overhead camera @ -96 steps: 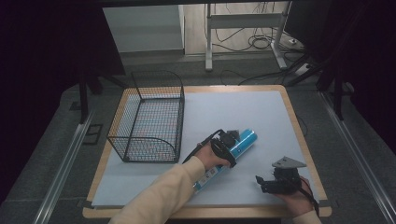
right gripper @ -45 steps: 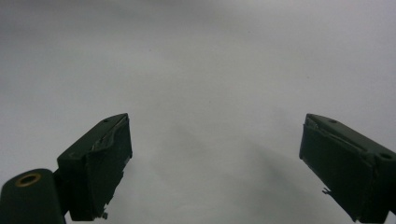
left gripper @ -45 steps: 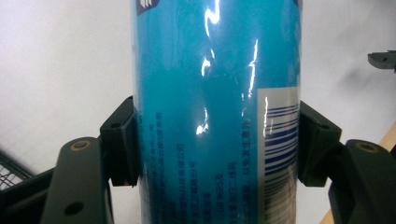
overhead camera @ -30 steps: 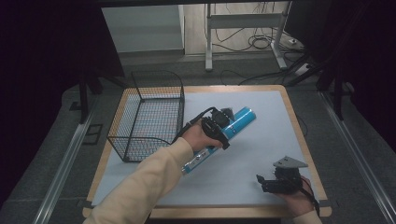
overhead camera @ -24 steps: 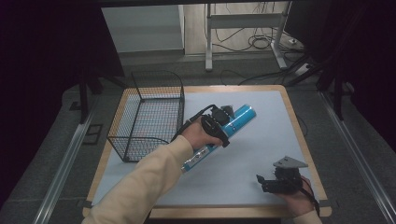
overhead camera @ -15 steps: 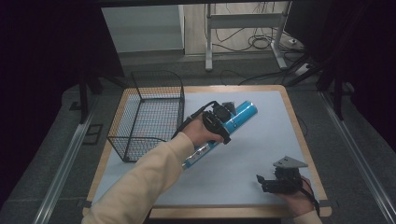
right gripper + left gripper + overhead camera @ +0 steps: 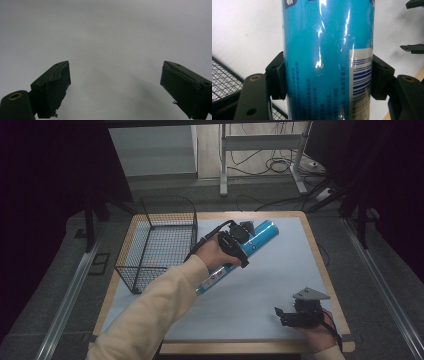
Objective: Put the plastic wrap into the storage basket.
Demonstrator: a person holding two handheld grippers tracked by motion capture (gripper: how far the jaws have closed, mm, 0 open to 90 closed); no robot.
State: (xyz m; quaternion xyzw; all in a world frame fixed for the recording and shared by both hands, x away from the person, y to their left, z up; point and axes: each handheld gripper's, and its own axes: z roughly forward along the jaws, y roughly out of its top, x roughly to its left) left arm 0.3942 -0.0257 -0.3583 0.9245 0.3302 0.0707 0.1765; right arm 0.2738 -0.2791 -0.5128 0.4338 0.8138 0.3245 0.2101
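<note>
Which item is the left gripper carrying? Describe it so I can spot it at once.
On the table, just right of the black wire basket, the left gripper clamps a long blue tube across its middle. Its glossy blue wrapper, with a barcode, sets it apart.

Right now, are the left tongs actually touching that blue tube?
Touching. In the left gripper view the left tongs have both black pads pressed flat against the sides of the blue tube, with no gap either side.

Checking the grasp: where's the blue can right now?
In the high view the blue can is clamped in the left gripper above the table's middle, just right of the wire basket. The left gripper view shows both jaws pressing its sides.
</note>
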